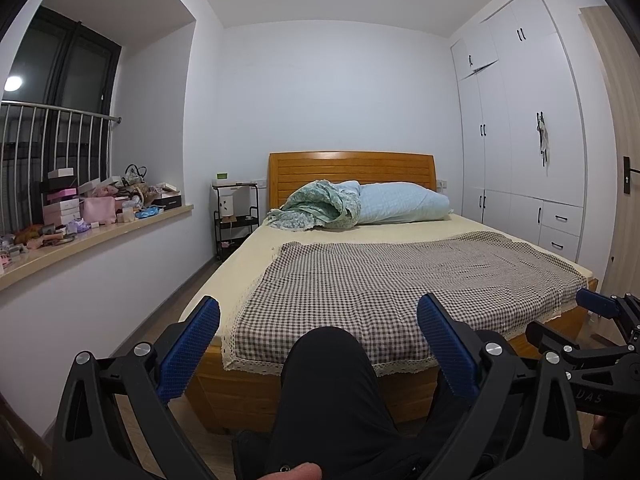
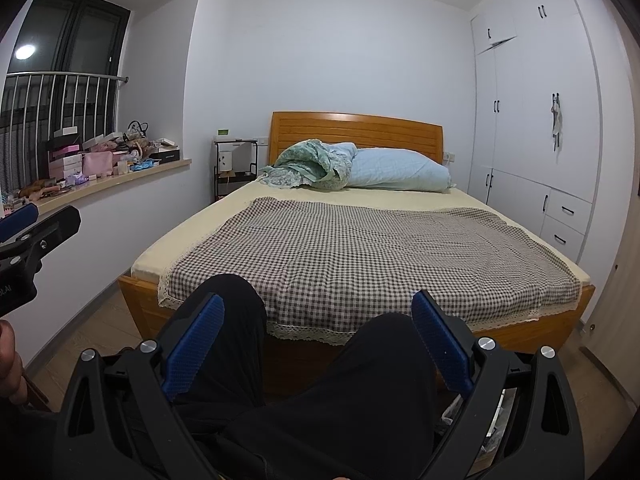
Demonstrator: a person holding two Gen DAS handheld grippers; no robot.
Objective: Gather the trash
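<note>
My left gripper [image 1: 318, 320] is open and empty, held above the person's black-trousered knee [image 1: 324, 364] at the foot of the bed. My right gripper [image 2: 316, 316] is open and empty over both knees [image 2: 384, 360]. Each gripper shows at the edge of the other's view: the right one in the left wrist view [image 1: 596, 320], the left one in the right wrist view [image 2: 36, 224]. No clear piece of trash shows on the bed. A cluttered window sill [image 1: 104, 232] holds boxes, a pink pouch [image 1: 98, 210] and a blue crumpled item [image 1: 149, 212].
A wooden bed [image 1: 352, 168] with a checked cover [image 1: 400, 280], a green blanket [image 1: 316, 206] and a blue pillow [image 1: 404, 202] fills the middle. A black bedside cart [image 1: 236, 216] stands left of the headboard. White wardrobes [image 1: 520, 140] line the right wall. A floor strip [image 1: 160, 312] runs left of the bed.
</note>
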